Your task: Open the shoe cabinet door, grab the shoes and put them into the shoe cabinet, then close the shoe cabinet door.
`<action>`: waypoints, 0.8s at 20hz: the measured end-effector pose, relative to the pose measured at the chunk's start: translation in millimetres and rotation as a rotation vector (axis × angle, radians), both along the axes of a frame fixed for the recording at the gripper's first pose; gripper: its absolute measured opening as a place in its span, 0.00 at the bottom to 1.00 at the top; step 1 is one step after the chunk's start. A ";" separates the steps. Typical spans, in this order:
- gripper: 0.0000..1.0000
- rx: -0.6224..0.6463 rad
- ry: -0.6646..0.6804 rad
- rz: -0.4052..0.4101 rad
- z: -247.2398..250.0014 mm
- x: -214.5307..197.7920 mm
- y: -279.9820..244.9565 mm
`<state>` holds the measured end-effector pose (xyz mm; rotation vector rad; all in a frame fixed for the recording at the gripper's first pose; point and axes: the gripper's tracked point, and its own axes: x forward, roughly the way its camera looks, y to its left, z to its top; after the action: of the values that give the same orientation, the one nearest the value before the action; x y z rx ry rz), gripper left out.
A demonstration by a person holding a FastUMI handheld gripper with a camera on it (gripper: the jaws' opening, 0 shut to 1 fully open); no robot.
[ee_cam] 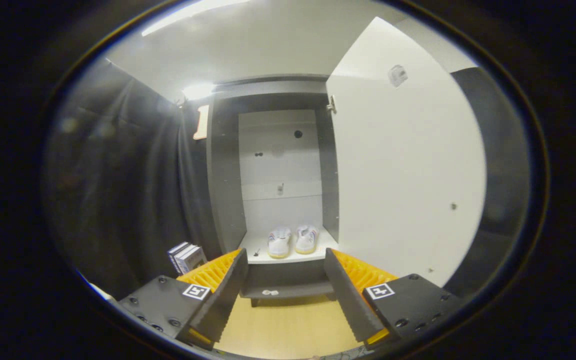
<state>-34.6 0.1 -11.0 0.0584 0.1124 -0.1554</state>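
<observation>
Pair of white low-top sneakers with pale yellow soles [292,241], already parked side by side on the bottom shelf of the tall grey shoe cabinet with a white back panel [279,165], toes pointing out. So looks like the loading part is done, closing step up next. Big flat white cabinet door [408,170] swung wide open to the right, smooth matte panel, small metal hinge up at the top inner corner.

Hand-held gripper [284,292] spread wide, nothing between the fingers, hanging back over the light wooden floor [288,330] well short of the cabinet. Ribbed, ridged pads on the inner faces, square marker tags on the blocky bodies.

Next move probably: swing right, get behind or against the free edge of that door, push it round to the frame. Slick surface, no obvious handle visible, so likely a shove rather than a pinch.

Small stack of books [187,256] standing by the cabinet's left foot, against the dark cloth wall.
</observation>
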 end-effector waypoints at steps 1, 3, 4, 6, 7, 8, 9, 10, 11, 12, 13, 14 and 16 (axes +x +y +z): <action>0.97 -0.001 -0.003 -0.005 4.6 -12.5 -9.5; 0.97 0.005 -0.006 -0.006 11.5 -36.9 -31.4; 0.97 0.003 -0.006 -0.005 16.2 -48.3 -44.0; 0.97 -0.004 0.008 0.002 22.7 -69.5 -71.1; 0.97 -0.011 0.011 0.003 24.5 -77.9 -86.2; 0.97 -0.022 0.010 0.000 27.4 -83.7 -102.0; 0.97 -0.028 0.011 -0.005 29.1 -90.1 -118.7; 0.97 -0.032 0.015 -0.011 30.8 -96.2 -135.0; 0.97 -0.035 0.020 -0.018 29.8 -101.0 -150.7; 0.97 -0.038 0.017 -0.024 31.5 -104.1 -166.6; 0.97 -0.043 0.009 -0.033 34.9 -105.6 -183.8; 0.97 -0.045 0.000 -0.044 38.8 -105.4 -201.4; 0.97 -0.040 -0.017 -0.066 40.1 -95.9 -233.0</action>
<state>-130.5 -232.9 29.1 0.0239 0.0909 -0.2234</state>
